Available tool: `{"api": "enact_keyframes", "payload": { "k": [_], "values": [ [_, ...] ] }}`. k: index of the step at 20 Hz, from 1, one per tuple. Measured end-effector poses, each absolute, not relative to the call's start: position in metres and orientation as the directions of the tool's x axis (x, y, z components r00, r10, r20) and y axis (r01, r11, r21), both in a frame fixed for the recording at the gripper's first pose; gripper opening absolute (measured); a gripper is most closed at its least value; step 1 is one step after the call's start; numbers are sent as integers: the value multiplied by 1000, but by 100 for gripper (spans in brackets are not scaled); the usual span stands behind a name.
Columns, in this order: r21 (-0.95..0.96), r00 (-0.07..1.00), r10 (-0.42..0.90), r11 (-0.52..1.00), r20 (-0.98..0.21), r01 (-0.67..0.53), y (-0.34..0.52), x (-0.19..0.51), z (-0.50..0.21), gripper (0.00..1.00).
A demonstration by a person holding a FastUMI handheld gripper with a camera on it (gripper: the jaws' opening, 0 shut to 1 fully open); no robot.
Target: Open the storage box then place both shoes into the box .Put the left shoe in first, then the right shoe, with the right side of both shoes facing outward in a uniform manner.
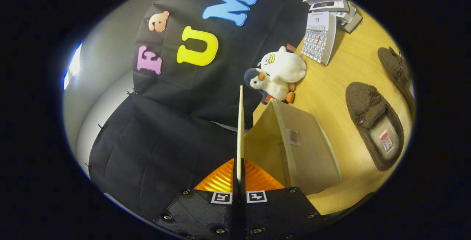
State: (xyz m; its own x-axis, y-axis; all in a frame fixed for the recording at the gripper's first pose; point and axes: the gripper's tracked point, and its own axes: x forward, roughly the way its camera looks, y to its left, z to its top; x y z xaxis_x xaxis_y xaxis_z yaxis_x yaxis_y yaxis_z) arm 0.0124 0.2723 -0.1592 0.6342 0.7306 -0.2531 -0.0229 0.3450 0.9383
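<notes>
One grip: the gripper (pixel 239 173) was clamped on the thin edge of the lid (pixel 241 129), both fingers pressing the panel from either side, the panel running edge-on away from them
Step in hand: opening the storage box (pixel 294 151); by my reading the lid was swung up and wide, so this step looked nearly finished
Box: pale cream, plain walls, a small label on one panel, standing on the wooden table (pixel 331 85) just ahead of the fingers and to one side
Next move: likely to let go of the lid once it rests open, then go for the left shoe first; which slipper is the left I could not tell
Shoes: two brown fuzzy slippers, the nearer slipper (pixel 373 124) beside the box with its pale insole showing, the farther slipper (pixel 397 70) beyond it, apart
Further off: two plush toys (pixel 279 74) against the booth wall, and a stack of booklets (pixel 325 23) beyond them
</notes>
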Motion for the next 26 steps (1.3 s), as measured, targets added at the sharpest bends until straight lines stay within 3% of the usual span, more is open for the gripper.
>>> {"api": "enact_keyframes", "payload": {
  "k": [11,18,26],
  "values": [
    [896,611,761,405,-219,-183,351,3,-92,0],
    [805,611,748,517,-260,-290,404,-9,-78,0],
    [761,558,777,541,-290,-358,478,-28,-77,2]
  ]
}}
